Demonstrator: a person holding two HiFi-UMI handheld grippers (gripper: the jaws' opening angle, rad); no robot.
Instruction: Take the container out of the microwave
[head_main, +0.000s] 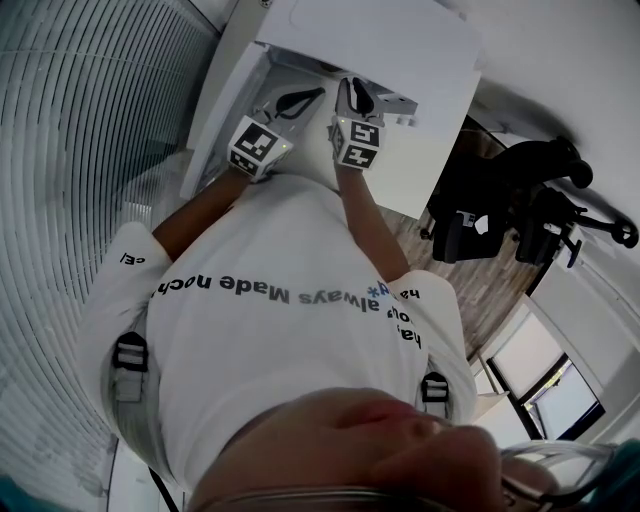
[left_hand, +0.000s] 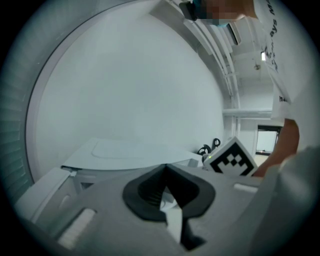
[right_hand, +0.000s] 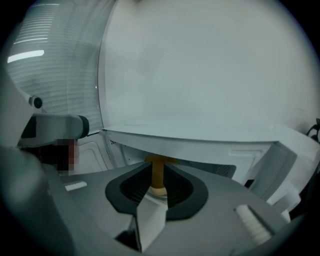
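Head view from above a person in a white shirt (head_main: 280, 250), both tongs held out at a white microwave (head_main: 400, 60), left tongs (left_hand: 166, 172) shut tight with nothing in them, right tongs (right_hand: 158, 165) a little apart, yellow-brown container (right_hand: 158, 181) showing in their gap, just under the microwave's top edge

The person's white T-shirt (head_main: 270, 250) bears dark print reading, upside down, "always Made noch".
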